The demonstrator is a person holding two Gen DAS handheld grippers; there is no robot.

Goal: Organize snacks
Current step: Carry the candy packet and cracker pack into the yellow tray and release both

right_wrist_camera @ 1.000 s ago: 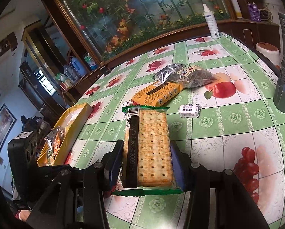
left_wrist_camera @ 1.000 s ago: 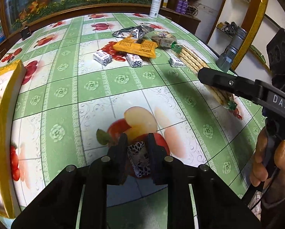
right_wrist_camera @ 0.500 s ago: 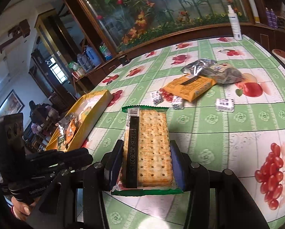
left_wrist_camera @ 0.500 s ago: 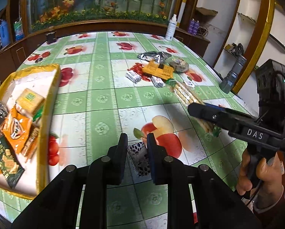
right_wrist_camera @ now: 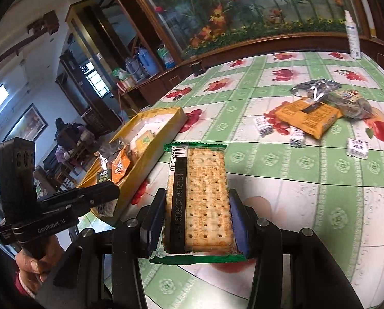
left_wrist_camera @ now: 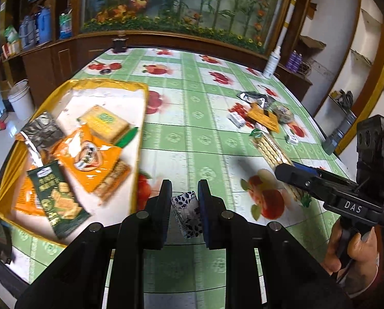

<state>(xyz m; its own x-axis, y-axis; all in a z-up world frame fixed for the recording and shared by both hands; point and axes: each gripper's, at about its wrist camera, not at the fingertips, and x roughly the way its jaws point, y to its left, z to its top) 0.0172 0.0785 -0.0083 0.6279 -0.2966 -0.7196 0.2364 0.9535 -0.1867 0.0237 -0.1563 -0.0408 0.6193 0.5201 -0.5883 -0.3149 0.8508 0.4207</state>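
Observation:
My left gripper [left_wrist_camera: 184, 195] is shut on a small white candy with a dark leaf pattern [left_wrist_camera: 188, 213], held above the table just right of the yellow tray [left_wrist_camera: 140, 128]. The tray holds several snack packs, among them an orange pack [left_wrist_camera: 87, 155] and a green pack [left_wrist_camera: 56, 193]. My right gripper [right_wrist_camera: 197, 206] is shut on a long clear cracker pack with green ends [right_wrist_camera: 199, 198], held above the table; it shows in the left wrist view [left_wrist_camera: 271, 152] too. The tray lies to its left [right_wrist_camera: 150, 154].
Loose snacks lie at the far right of the green fruit-print tablecloth: an orange pack [right_wrist_camera: 307, 116], a silver pack [right_wrist_camera: 315, 87], a dark bag [right_wrist_camera: 354, 103] and small white candies [right_wrist_camera: 356, 147]. A white spray bottle [right_wrist_camera: 352, 38] and a grey flashlight [left_wrist_camera: 338, 131] stand near the edge.
Both grippers have swung left toward the yellow tray, each keeping its load. The tray now fills the left of the left wrist view and sits closer in the right wrist view.

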